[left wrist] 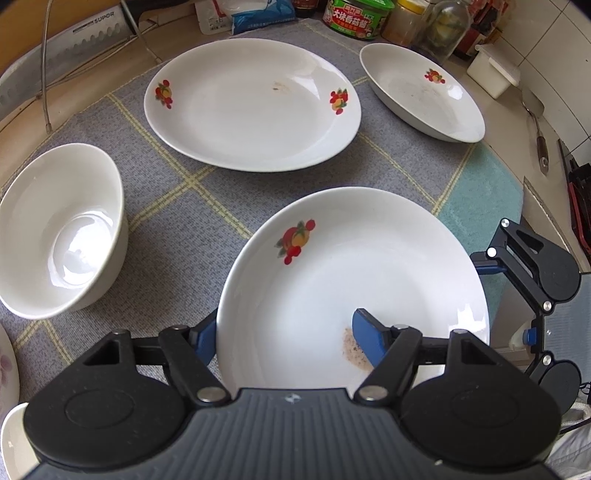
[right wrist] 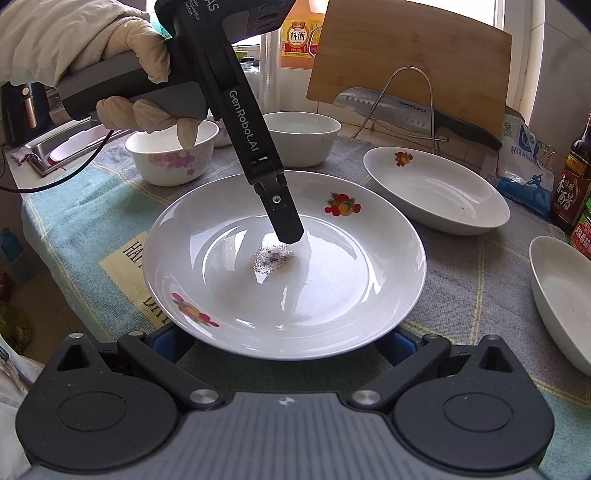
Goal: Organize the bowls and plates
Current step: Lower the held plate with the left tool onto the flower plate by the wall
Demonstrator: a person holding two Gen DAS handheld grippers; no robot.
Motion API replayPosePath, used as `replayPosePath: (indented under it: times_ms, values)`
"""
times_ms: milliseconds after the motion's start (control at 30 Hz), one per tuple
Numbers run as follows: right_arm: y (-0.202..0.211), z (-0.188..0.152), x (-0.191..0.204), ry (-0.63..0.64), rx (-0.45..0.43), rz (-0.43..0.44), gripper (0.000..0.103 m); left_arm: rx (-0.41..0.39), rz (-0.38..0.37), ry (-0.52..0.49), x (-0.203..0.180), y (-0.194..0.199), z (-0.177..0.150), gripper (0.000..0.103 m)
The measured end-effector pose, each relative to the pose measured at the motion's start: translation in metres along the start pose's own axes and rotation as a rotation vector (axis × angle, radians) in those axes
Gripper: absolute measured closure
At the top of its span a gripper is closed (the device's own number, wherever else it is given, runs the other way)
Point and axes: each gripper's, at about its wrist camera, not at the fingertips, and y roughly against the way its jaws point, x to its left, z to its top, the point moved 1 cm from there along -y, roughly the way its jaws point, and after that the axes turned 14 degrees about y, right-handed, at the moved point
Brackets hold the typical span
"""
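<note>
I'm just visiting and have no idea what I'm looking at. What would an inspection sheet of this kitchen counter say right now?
Surface: grey checked cloth over the counter, teal towel at one end.
Job's things: three fruit-print plates: near plate with a gritty stain, large plate, far plate; plain bowl; floral bowl.
Clutter: knife on a wire rack, cutting board, sauce jar, spatula.
Grippers: left gripper open, straddling the near plate's rim; right gripper open, at that plate's edge.
Cables: black cable trailing from the left gripper's handle.
Surroundings: sink, tiled wall.
</note>
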Motion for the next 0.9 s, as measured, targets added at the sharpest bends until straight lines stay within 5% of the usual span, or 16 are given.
replayPosePath:
  times_ms: [900]
  values:
    - [0.048, -0.006, -0.062, 0.016, 0.005, -0.047, 0.000, -0.065, -0.034, -0.060, -0.062, 0.012, 0.050, 0.031]
